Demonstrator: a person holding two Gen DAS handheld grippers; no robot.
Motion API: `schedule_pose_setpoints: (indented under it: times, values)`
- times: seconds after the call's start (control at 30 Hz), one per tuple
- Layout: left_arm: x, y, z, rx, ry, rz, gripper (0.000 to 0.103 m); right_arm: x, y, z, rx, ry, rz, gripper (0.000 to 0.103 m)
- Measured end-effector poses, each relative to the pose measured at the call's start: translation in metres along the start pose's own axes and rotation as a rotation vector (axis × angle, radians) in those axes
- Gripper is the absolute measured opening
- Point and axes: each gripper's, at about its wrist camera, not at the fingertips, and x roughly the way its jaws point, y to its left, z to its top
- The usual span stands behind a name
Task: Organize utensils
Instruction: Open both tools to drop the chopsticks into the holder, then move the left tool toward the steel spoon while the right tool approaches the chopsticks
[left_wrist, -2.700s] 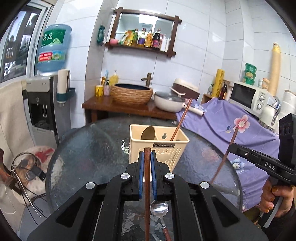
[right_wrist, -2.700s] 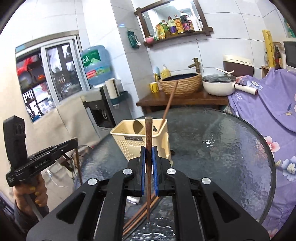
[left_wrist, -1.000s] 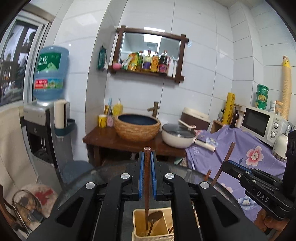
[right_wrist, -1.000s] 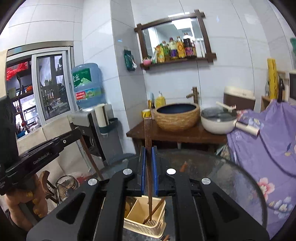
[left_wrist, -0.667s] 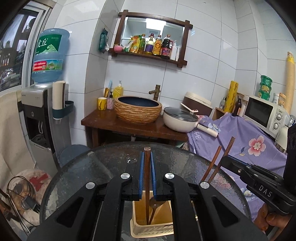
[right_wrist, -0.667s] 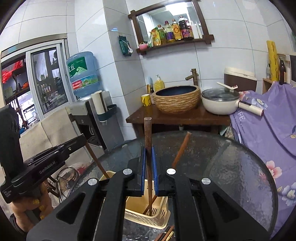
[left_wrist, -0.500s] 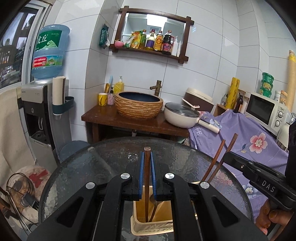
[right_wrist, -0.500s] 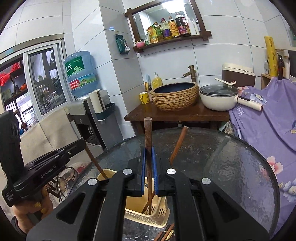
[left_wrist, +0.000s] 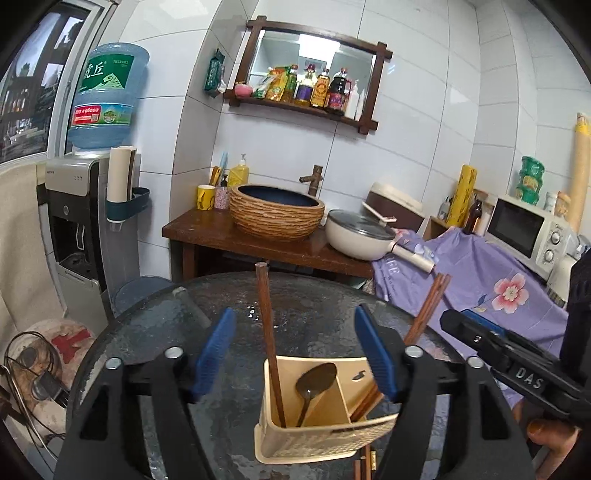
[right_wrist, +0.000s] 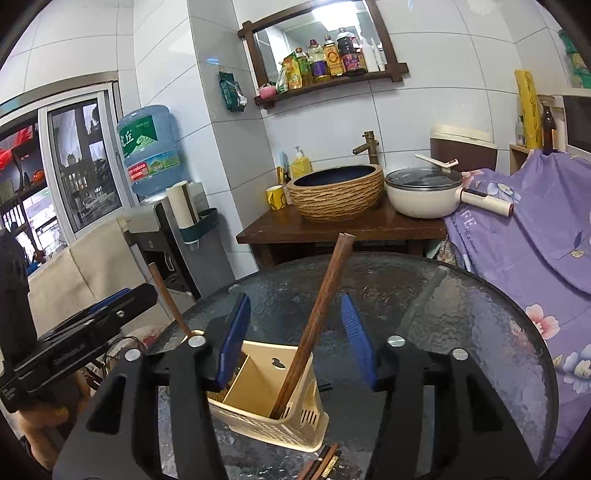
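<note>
Standing open above the utensil caddy (left_wrist: 317, 435), both hand-held grippers (left_wrist: 295, 354) (right_wrist: 295, 339) grip nothing; released chopsticks (left_wrist: 269, 343) (right_wrist: 314, 325) lean inside.

**Readable text in the two wrist views**

The right gripper (left_wrist: 517, 369), seen from the left wrist view, carries the white letters "DAS" on its black body. The blue water bottle (left_wrist: 105, 96) on the dispenser has a green label with two large Chinese characters, "虎丘". The purple floral cloth (right_wrist: 524, 236) shows pale letters that appear to end in "FE". Other labels are too small to read.
</note>
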Motion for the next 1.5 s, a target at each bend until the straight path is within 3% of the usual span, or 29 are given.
schedule_pose_setpoints:
  times: [0.03, 0.1, 0.23, 0.37, 0.57, 0.73, 0.83, 1.1, 1.27, 1.37, 1.5]
  values:
    - [-0.005, -0.001, -0.003, 0.003, -0.007, 0.001, 0.083, -0.004, 0.001, -0.003, -0.007, -0.011, -0.009, 0.052]
    - [-0.015, -0.002, -0.013, 0.012, -0.014, 0.019, 0.090, -0.014, 0.001, -0.011, -0.024, -0.024, -0.031, 0.053]
    - [-0.029, 0.004, -0.042, 0.010, 0.035, 0.055, 0.095, -0.026, 0.000, -0.040, -0.068, 0.027, -0.070, 0.061]
    - [-0.029, 0.013, -0.085, 0.033, 0.147, 0.123, 0.095, -0.021, -0.002, -0.086, -0.120, 0.142, -0.122, 0.061]
    - [-0.030, 0.017, -0.144, 0.062, 0.289, 0.159, 0.087, -0.007, -0.005, -0.154, -0.115, 0.335, -0.138, 0.061]
    - [-0.034, 0.013, -0.182, 0.093, 0.391, 0.143, 0.073, 0.001, 0.009, -0.186, -0.148, 0.407, -0.120, 0.061]
    - [-0.036, 0.014, -0.195, 0.087, 0.432, 0.125, 0.070, 0.003, 0.020, -0.192, -0.174, 0.418, -0.120, 0.061]
    - [-0.046, 0.003, -0.211, 0.130, 0.449, 0.116, 0.070, 0.008, 0.026, -0.204, -0.234, 0.451, -0.162, 0.061]
    - [-0.046, -0.004, -0.216, 0.147, 0.461, 0.112, 0.070, -0.007, -0.006, -0.203, -0.218, 0.473, -0.183, 0.063]
    - [-0.047, -0.004, -0.220, 0.147, 0.464, 0.111, 0.070, -0.018, -0.033, -0.199, -0.139, 0.463, -0.209, 0.063]
    - [-0.048, -0.002, -0.224, 0.144, 0.478, 0.119, 0.070, -0.027, -0.043, -0.197, -0.108, 0.449, -0.204, 0.063]
